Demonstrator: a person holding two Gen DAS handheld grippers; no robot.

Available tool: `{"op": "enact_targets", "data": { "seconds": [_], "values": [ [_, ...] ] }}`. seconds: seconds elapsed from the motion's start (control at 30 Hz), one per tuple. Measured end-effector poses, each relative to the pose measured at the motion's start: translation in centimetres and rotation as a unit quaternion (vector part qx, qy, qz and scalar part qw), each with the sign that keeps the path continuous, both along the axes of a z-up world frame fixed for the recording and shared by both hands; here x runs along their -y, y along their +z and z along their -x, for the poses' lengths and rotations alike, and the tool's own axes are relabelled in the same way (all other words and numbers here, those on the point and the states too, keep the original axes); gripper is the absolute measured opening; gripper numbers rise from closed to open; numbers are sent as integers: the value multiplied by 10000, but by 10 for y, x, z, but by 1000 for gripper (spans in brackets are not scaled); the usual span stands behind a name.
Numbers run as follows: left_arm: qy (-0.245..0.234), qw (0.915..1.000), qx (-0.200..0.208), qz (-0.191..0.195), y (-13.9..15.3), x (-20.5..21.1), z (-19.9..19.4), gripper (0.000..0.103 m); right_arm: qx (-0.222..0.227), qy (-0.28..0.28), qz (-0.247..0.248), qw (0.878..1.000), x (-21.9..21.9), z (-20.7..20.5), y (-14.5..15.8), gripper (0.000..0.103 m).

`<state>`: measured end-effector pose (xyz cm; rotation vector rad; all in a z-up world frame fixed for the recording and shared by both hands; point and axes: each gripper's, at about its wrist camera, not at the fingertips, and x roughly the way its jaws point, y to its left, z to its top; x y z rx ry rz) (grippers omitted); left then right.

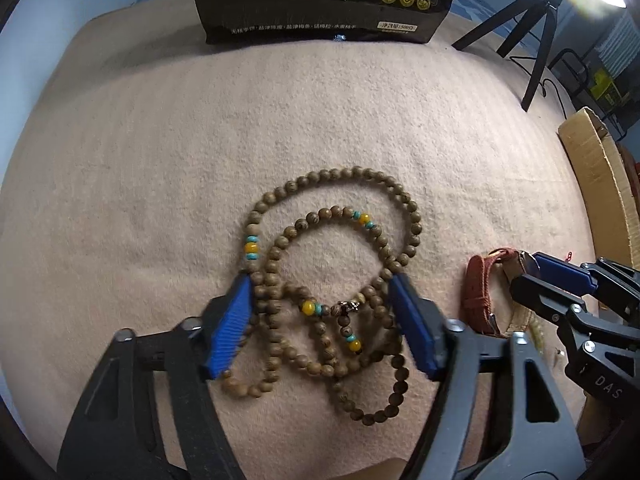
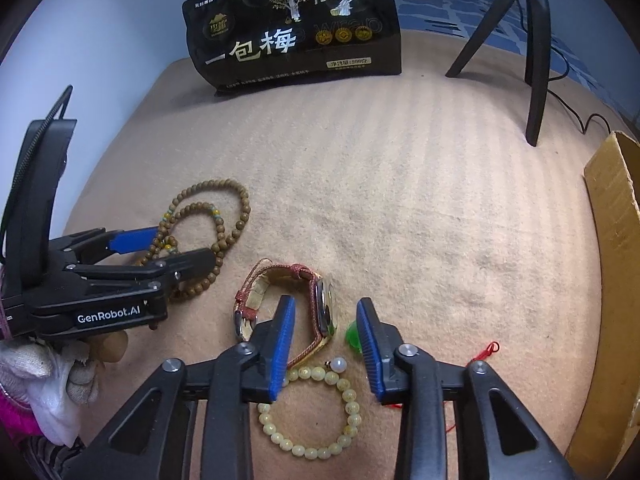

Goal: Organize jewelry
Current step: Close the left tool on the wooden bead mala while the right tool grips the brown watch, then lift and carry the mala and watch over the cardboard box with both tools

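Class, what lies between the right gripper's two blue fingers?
The watch with the reddish-brown strap and a green bead, seen in the right wrist view.

Both grippers were made of black plastic with bright blue pads on the fingertips. The pads had little ridges, like a comb. Round silver screws sat where the black arms joined. On the left gripper (image 2: 168,249), white letters on the side said "GenRobot.AI". A black curved piece stood up at its back, with a thin black cable running along it. The right gripper (image 1: 524,270) had white letters "DAS" on its black body. The left hand (image 2: 60,376) wore a white knitted glove, a bit frayed. Below the glove was a bright pink sleeve (image 2: 16,412).
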<state>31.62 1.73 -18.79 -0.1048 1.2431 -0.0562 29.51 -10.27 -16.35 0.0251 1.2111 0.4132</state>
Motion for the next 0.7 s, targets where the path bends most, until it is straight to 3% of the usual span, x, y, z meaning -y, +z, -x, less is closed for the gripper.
{"op": "enact_targets", "data": {
  "seconds": [0.23, 0.3, 0.7],
  "values": [
    [63, 9999, 117, 73, 0, -6, -5, 20, 55, 56, 144, 9999, -4, 1, -2, 11],
    [74, 9997, 137, 174, 1, -9, -6, 13, 104, 43, 183, 9998, -5, 1, -1, 10],
    [114, 9971, 437, 606, 33, -31, 10, 12, 450, -129, 202, 9987, 11, 13, 23, 10]
  ]
}}
